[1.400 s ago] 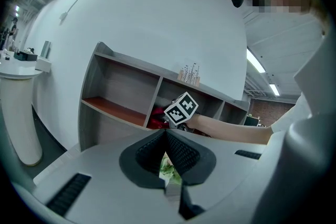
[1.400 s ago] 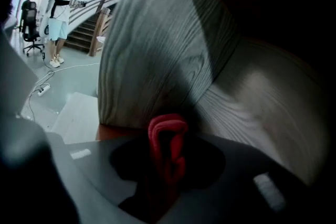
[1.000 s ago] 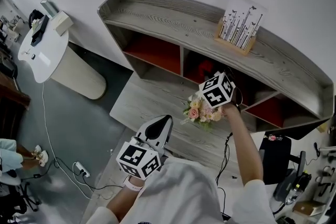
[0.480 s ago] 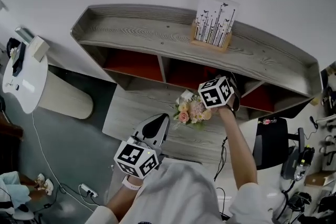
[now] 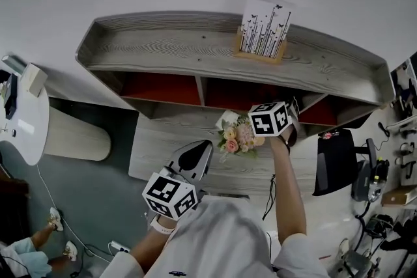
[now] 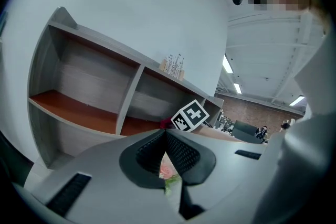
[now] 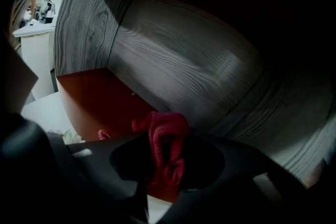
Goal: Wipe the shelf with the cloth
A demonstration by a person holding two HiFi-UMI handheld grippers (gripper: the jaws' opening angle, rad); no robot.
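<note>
Office-type workspace: black chair (image 5: 335, 163) at right, power strip (image 5: 118, 247) on the floor (image 5: 91, 198) at lower left, ceiling strip lights (image 6: 228, 64) at centre right of the left gripper view.

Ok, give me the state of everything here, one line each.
Left gripper: shut, empty.
Right gripper: shut on cloth, reaching into a shelf compartment.
Cloth: bunched up between the jaws.
Cards: upright in their holder on the shelf top.
Flowers: on the desk below the shelf, untouched.
</note>
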